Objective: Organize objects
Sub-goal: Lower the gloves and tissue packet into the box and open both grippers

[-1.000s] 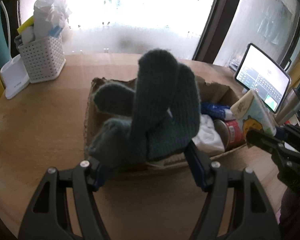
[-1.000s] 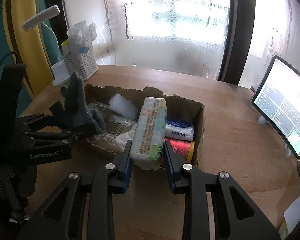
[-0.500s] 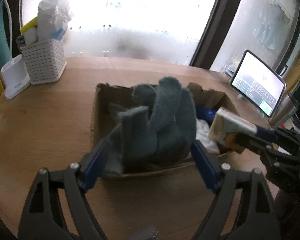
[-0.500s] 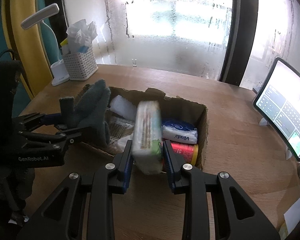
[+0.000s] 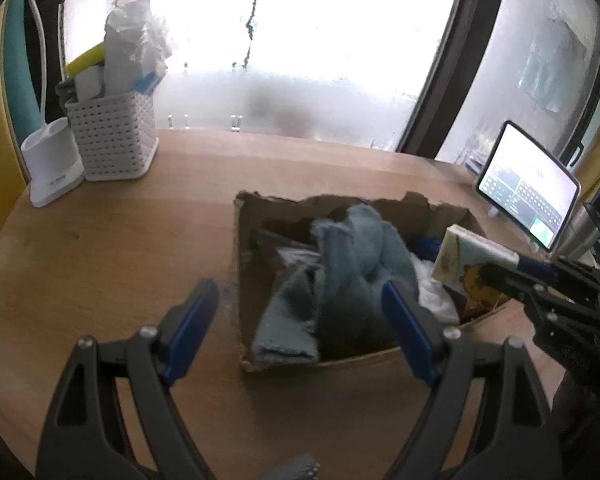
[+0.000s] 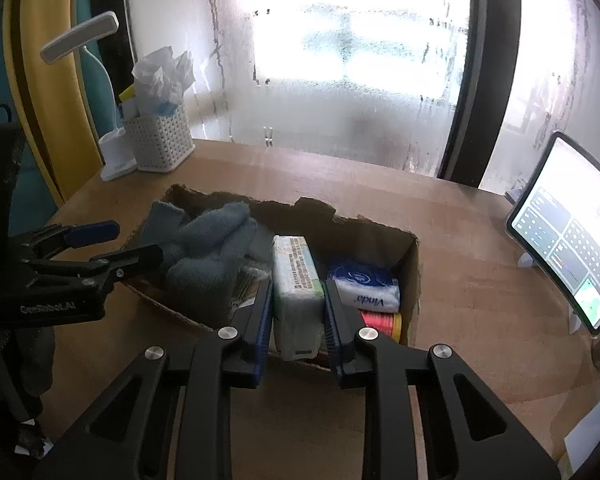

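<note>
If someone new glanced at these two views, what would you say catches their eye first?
Probably the torn cardboard box in the middle of the wooden table, with a grey-blue knitted glove heaped at its left end. Next, the right tool clamps a tissue pack upright over the box, while the left tool stands open in front of the glove. A lit tablet glows at the right.

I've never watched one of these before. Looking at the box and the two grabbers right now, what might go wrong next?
The right gripper squeezes a tissue pack above a crowded cardboard box; the pack might jam against the blue packet or the gloves. The grey gloves lie heaped, draped against the box's near wall, so they may spill out. The open left gripper hangs close and could snag them.
</note>
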Demonstrator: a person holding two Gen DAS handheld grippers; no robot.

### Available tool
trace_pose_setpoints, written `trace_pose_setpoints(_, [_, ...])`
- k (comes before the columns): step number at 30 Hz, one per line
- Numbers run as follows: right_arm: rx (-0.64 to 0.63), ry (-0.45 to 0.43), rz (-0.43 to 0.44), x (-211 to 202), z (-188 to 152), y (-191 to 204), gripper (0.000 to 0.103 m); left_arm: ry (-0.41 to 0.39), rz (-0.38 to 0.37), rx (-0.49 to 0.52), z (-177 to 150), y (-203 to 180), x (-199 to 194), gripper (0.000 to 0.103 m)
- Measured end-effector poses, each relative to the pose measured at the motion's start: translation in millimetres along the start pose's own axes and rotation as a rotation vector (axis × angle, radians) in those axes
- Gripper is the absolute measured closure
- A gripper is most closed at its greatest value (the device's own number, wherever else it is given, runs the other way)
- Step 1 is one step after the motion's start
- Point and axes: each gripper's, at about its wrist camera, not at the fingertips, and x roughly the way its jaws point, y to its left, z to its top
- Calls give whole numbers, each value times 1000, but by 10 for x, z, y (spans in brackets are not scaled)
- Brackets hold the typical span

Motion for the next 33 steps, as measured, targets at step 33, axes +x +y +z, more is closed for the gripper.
trace_pose_setpoints(33, [-2,68,81,295,151,380,61,12,27,-52,-36,339,-54,18])
